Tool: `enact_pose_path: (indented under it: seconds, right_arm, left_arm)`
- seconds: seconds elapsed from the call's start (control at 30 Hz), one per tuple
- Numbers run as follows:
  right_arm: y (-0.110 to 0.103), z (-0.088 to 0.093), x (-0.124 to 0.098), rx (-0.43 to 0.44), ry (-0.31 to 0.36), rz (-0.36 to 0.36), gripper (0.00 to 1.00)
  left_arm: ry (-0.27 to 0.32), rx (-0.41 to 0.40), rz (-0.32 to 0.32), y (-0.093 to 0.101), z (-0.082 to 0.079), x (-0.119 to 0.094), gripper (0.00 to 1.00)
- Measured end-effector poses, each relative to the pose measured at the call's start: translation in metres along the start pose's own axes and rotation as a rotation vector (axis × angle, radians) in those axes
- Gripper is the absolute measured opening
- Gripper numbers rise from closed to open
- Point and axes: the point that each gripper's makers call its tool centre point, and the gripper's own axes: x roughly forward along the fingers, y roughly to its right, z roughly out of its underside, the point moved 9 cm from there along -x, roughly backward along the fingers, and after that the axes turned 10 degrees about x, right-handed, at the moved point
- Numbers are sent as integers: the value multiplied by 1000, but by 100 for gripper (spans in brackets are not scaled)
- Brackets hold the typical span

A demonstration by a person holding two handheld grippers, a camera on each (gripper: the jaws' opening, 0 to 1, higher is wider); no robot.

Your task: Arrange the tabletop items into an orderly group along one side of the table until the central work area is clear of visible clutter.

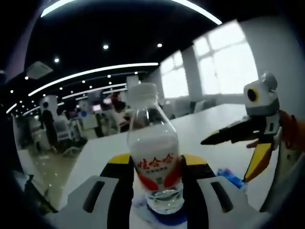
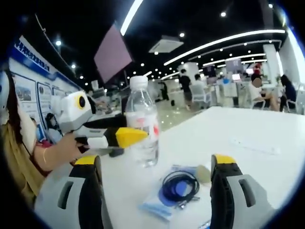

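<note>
A clear water bottle (image 1: 153, 152) with a white cap and a red label stands upright between my left gripper's (image 1: 155, 162) yellow-tipped jaws, which are shut on its lower body. In the right gripper view the same bottle (image 2: 142, 125) has its base at the white table (image 2: 248, 129), with the left gripper (image 2: 138, 130) clamped across it from the left, held by a person's hand (image 2: 62, 149). My right gripper (image 2: 155, 161) is wide open and holds nothing. On the table between its jaws lies a blue pouch (image 2: 153, 206) with a coiled black cable (image 2: 178, 187) on it. The right gripper (image 1: 225, 161) also shows open to the bottle's right.
A small beige object (image 2: 204, 172) lies beside the cable. A thin pale strip (image 2: 252, 145) lies farther out on the table. A blue item (image 1: 229, 177) sits under the right gripper. The table's far edge (image 2: 190, 119) meets an office aisle with chairs and people.
</note>
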Motion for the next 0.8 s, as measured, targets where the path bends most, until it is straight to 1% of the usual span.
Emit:
enact_pose_path:
  seconds: [0.23,0.43,0.57,0.8]
  right_arm:
    - [5,5,0,-7,-34,20,95]
    - [12,10,0,3,-63,45,94]
    - [16,14,0,5,-87,60,94]
    - [22,21,1,2,-124,80,94]
  left_arm:
    - [-1,-4,-37,-20,0,11,36]
    - [2,-8,-49,-39,-1,24,37]
    - [7,3,-57,-50,-1,31,37]
    - [1,30,-79,-69,5,44,37]
